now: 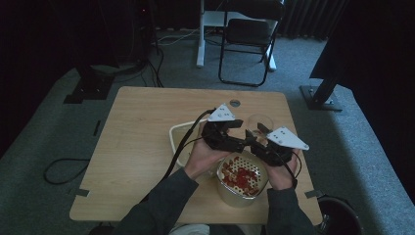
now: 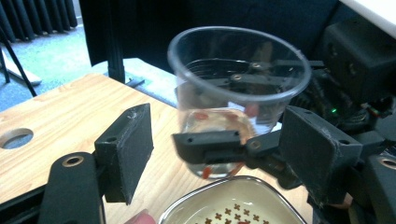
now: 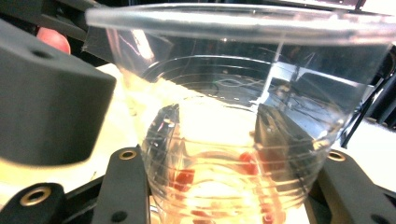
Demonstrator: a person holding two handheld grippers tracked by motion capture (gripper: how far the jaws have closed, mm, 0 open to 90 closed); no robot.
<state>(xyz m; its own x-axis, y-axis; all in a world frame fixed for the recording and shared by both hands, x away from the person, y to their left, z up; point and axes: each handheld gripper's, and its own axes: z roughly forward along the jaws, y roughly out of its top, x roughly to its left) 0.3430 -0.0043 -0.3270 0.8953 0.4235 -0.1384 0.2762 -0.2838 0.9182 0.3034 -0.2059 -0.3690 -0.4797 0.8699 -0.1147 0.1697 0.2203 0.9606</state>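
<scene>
the right gripper [image 1: 258, 138] pinches a clear plastic cup [image 2: 239, 88] at frame centre in the left gripper view, a few red bits in its bottom. the left gripper [image 2: 224, 154] is spread beside it. below sits a strainer bowl [image 1: 243, 180] of red pieces; a white tray [image 1: 181, 133] lies behind the hands on the wooden table [image 1: 137, 127].

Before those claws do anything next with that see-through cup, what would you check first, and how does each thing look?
1. Right claw grips the clear plastic cup: ok, jaws on either side of its lower wall.
2. Cup upright: ok, tilted only a little.
3. Contents: ok, a few red pieces lie at the bottom.
4. White bowl with a perforated insert below: cannot tell whether the cup is centred over it.
5. Left claw free: ok, open beside the cup.
6. Wooden table has space: ok.
</scene>
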